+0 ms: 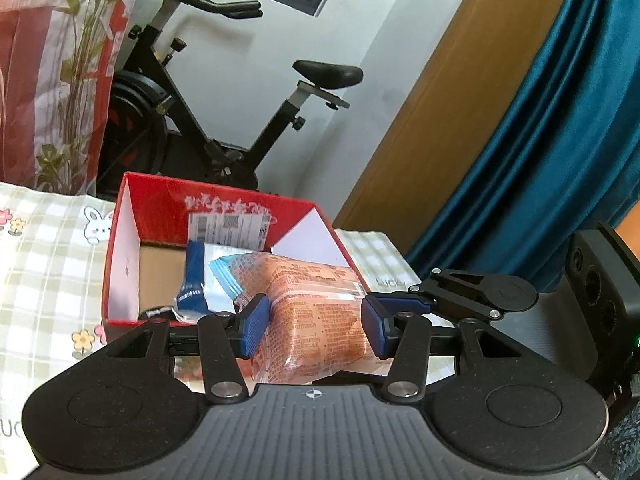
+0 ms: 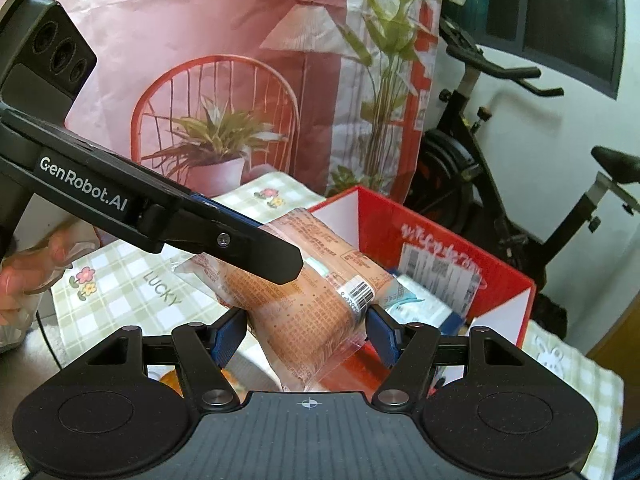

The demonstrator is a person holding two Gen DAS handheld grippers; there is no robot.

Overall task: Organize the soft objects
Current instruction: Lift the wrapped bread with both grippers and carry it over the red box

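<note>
An orange packaged bread [image 1: 320,320] in clear wrapping is held in the air between both grippers, just in front of an open red box [image 1: 160,216]. My left gripper [image 1: 316,328] is shut on the bread pack, blue pads pressed on its sides. My right gripper [image 2: 306,330] is also shut on the bread pack [image 2: 304,312] from another side. The left gripper's finger [image 2: 256,248] crosses over the pack in the right wrist view. The right gripper's finger [image 1: 460,292] shows at the pack's right in the left wrist view. The red box [image 2: 504,280] holds a blue pouch [image 1: 194,284] and a white-blue packet [image 2: 420,304].
A green checked cloth [image 1: 48,264] with rabbit and flower prints covers the table. A pink printed bag [image 2: 224,80] stands behind it. An exercise bike [image 1: 224,112] stands by the white wall. A blue curtain [image 1: 540,140] and a wooden door are at the right.
</note>
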